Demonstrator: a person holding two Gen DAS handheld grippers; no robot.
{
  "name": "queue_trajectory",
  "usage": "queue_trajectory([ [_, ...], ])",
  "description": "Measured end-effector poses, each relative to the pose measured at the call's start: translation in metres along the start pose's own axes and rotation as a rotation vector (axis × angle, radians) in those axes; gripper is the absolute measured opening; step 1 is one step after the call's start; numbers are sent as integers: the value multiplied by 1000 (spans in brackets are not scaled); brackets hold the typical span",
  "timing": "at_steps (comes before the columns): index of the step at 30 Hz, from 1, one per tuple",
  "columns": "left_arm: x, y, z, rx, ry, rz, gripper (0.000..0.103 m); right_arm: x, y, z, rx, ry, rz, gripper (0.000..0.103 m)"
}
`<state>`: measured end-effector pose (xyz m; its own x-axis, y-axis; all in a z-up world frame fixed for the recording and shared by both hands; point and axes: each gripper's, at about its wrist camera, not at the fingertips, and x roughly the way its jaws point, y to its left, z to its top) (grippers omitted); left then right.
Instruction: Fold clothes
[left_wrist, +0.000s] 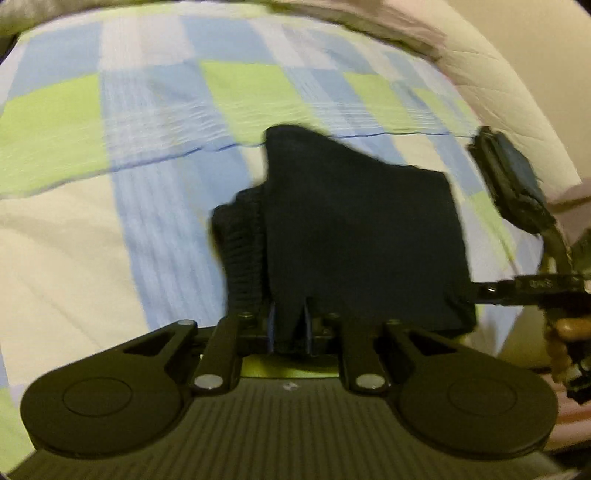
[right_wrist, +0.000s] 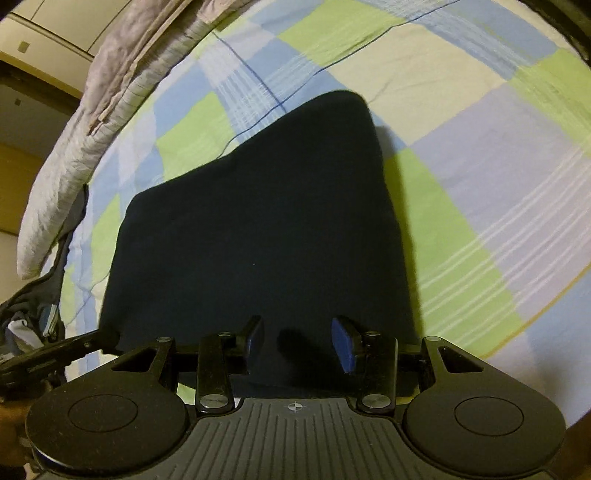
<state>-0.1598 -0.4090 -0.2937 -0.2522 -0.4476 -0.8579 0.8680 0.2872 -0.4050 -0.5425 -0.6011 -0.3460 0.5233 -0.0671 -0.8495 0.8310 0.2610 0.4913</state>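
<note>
Pinching a fold of the dark navy garment (left_wrist: 362, 236), the left gripper (left_wrist: 290, 328) has its jaws pressed nearly together w/ cloth bunched between the blue pads; a narrow tongue of fabric hangs down thru the gap toward the camera. Ahead of the jaws the garment rises in a peaked, folded slab, w/ a ribbed band (left_wrist: 240, 251) showing just left of the pinch. The picture is blurred, so finer detail of the cloth edge can't be told.

Right gripper (right_wrist: 299, 338) is over the same garment (right_wrist: 258, 229), jaws spread apart, blue pads (right_wrist: 343, 343) on either side of bare dark cloth. Whether the pad tips touch the fabric can't be told; nothing is clamped between them. The garment lies flat ahead of these jaws as a broad folded shape, far corner rounded, reaching well beyond the fingertips.

Under both sits a checked bedsheet (right_wrist: 480, 166) in blue, green & cream. Left of the right jaws, at the sheet's edge, a pale crumpled quilt (right_wrist: 74, 158) is bunched up. In the left wrist view the right gripper's finger (left_wrist: 513, 177) shows far right of the jaws, beside the garment's edge, w/ a beaded bracelet (left_wrist: 561, 339) below it.
</note>
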Motion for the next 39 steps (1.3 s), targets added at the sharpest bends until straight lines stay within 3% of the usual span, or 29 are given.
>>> queue_trajectory([
  [5,4,1,-1,-2,20,-7,12,8,12,3,-42,8,-25,45],
  [8,-2,-1,-3,-9,26,-1,12,0,19,15,-98,-49,-30,45],
  [13,14,3,-3,-42,53,24,12,2,19,59,-155,-167,-44,45],
  [16,16,5,-3,-35,65,24,13,23,17,93,-191,-183,-103,44],
  [20,21,1,-2,-44,81,42,14,74,2,128,-213,-81,-125,44],
  [23,17,-4,2,-46,101,52,14,70,0,137,-238,-45,-105,45],
  [26,-1,-14,12,4,101,80,16,44,-7,130,-189,-74,-67,45],
  [28,-20,-26,23,70,54,98,13,25,-12,121,-155,-102,-57,45],
  [31,-31,-43,48,132,-29,60,13,4,-13,102,-119,-116,-19,45],
  [33,-17,-51,69,172,-55,26,14,-3,-11,84,-117,-103,2,45],
  [36,29,-50,94,237,-1,45,14,4,-11,65,-121,-56,14,45],
  [38,57,-47,108,272,41,74,3,12,-13,54,-129,-26,13,45],
  [39,65,-41,111,280,50,77,3,16,-13,48,-133,-11,12,45],
])
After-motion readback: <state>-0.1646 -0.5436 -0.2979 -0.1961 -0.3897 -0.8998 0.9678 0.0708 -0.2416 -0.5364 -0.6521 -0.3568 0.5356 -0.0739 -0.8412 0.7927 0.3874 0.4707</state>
